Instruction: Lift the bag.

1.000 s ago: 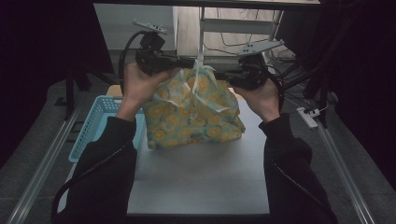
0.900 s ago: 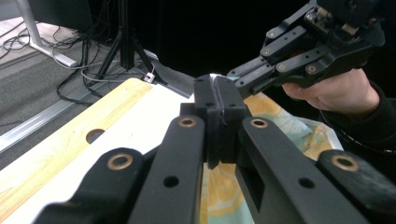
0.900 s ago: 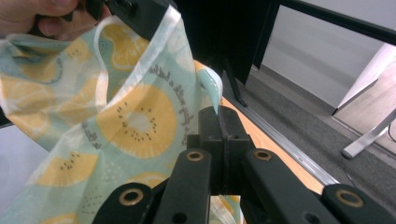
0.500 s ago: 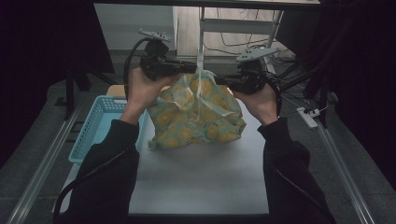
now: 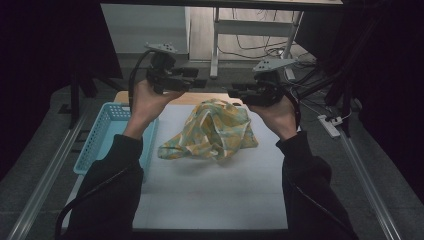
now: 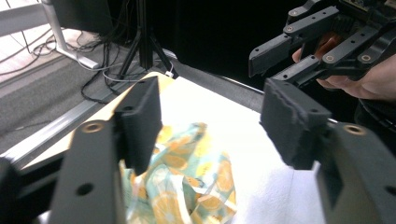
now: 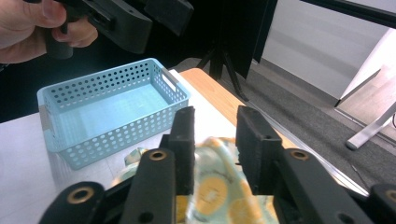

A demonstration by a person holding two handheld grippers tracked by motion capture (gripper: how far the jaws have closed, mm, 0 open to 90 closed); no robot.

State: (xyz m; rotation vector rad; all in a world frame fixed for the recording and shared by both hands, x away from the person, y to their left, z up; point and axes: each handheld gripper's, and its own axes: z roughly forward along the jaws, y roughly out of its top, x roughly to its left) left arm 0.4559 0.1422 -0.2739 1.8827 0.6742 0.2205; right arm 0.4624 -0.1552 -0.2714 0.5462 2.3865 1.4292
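Sitting bare on the table [image 5: 210, 200], blue basket [image 5: 107, 137], patterned cloth [image 5: 212, 131] beside it

Both forearms enter from bottom of high view, dark sleeves, raised above table level, elbows bent. Left hand [image 5: 145, 100] grips left gripper [image 5: 200, 82], held up, jaws pointing inward toward the other; in left gripper view [image 6: 215, 109] jaws stand wide apart, nothing between pads. Right hand [image 5: 275, 112] grips right gripper [image 5: 232, 93], jaws pointing inward toward left one; in right gripper view [image 7: 215, 144] jaws apart w/ narrower gap. Gripper tips near each other, not touching. Cable trails from each unit.
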